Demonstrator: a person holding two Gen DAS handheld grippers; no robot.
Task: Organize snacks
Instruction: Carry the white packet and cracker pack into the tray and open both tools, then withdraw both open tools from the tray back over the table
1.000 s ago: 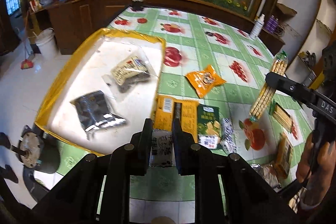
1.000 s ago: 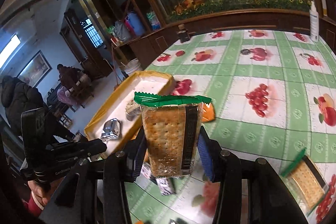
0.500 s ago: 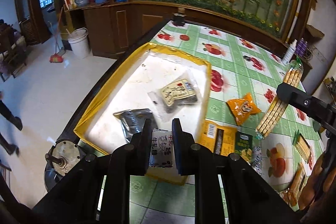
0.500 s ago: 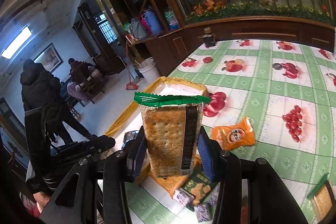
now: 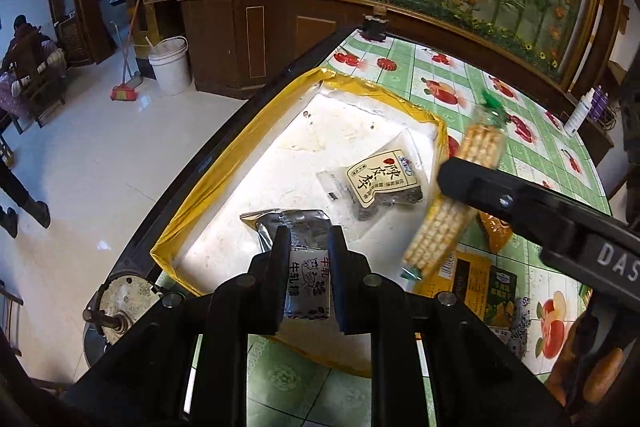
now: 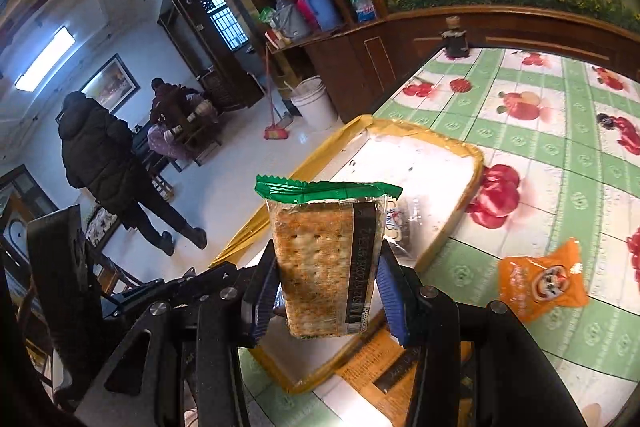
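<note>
Left wrist view: left claw (image 5: 308, 279) is clamped narrow on a small white candy pack (image 5: 309, 287), held above the near edge of the yellow-rimmed tray (image 5: 176, 227). Ahead of the claw, two packs lie in the tray: a silver pouch (image 5: 288, 223) and a labelled dark pack (image 5: 382, 183). To its right, several snacks remain on the bench (image 5: 472, 83).

Right wrist view: right claw (image 6: 326, 291) grips a cracker sleeve (image 6: 326, 263) upright above the tray's near corner. An orange packet (image 6: 540, 279) lies right of it, outside. Judgement: sorting partly done.
</note>
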